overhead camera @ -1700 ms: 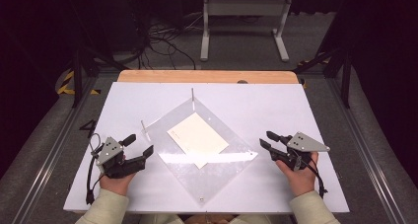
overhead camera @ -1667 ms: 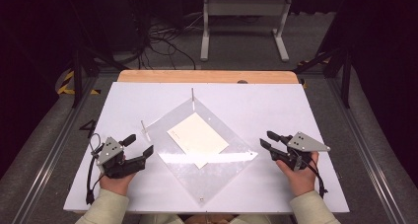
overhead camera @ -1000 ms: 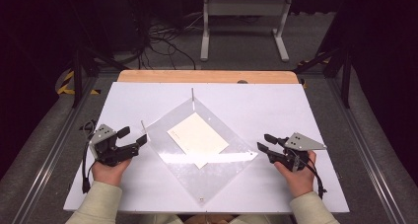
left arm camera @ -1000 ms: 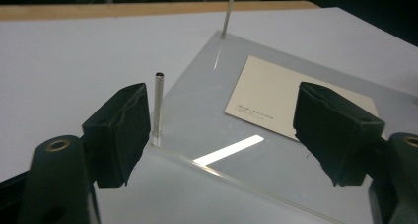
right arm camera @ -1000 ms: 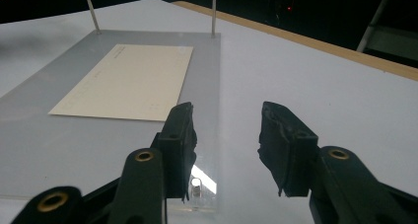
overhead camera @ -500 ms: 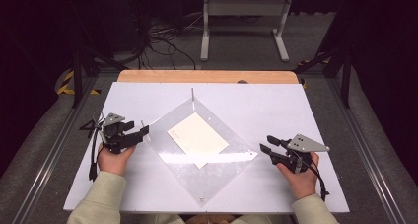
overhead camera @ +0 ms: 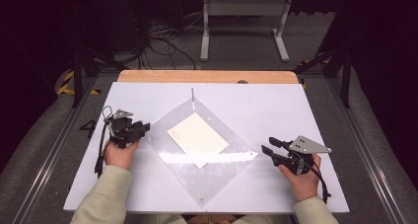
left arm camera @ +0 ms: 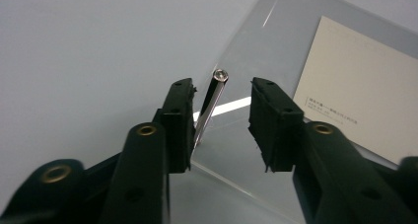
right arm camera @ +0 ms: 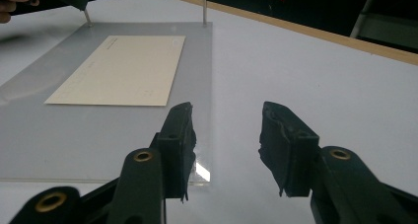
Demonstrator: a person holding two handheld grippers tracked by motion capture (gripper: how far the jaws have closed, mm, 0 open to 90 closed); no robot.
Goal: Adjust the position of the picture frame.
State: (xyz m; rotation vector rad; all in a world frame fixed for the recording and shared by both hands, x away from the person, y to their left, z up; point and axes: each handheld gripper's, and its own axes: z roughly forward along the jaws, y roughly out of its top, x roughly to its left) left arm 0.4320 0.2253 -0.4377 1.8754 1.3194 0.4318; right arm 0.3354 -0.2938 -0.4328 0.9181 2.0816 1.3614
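A clear acrylic plate [overhead camera: 217,169] lies corner-on on the white table, with a cream card [overhead camera: 197,137] on top of it. A thin metal post [left arm camera: 212,103] stands at the plate's left corner. My left gripper [overhead camera: 145,128] is at that corner; its jaws have just been closing and now straddle the post, which leans by the left pad while the right pad stands off. In its own view the left gripper [left arm camera: 222,93] still shows a gap. My right gripper [overhead camera: 266,152] rests by the plate's right corner, open, with nothing between the jaws [right arm camera: 226,115].
A second post [overhead camera: 192,93] rises at the plate's far corner. A wooden strip [overhead camera: 207,76] runs along the table's far edge. Behind it stand a metal frame [overhead camera: 244,17] and cables on the floor. Bare tabletop [overhead camera: 276,105] surrounds the plate.
My left hand moved up along the table to the plate's left corner and its jaws narrowed around the post. The right hand stayed where it was.
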